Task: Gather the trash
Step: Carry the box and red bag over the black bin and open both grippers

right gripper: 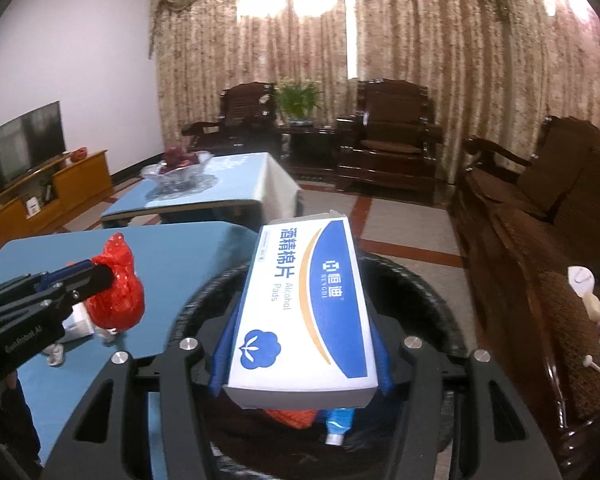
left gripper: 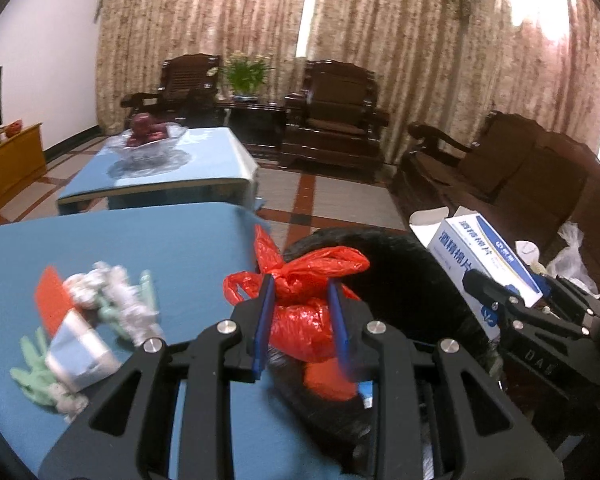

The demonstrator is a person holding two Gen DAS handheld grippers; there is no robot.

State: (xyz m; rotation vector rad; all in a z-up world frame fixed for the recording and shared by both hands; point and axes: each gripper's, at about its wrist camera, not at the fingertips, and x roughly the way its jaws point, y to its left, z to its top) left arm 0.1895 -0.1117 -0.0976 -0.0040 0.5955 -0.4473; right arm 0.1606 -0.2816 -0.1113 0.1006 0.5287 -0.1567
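Left gripper [left gripper: 300,316] pinching knotted red plastic bag [left gripper: 304,304] between blue pads, held above edge of blue table [left gripper: 172,240] and near rim of black trash bin [left gripper: 412,276]. Right gripper [right gripper: 300,344] clamped on white-and-blue alcohol pads box [right gripper: 304,300], held over bin opening. Inside bin: orange item [right gripper: 292,416] and tube [right gripper: 338,424]. Remaining on table: crumpled foil, green scraps, red-and-silver carton [left gripper: 76,336].
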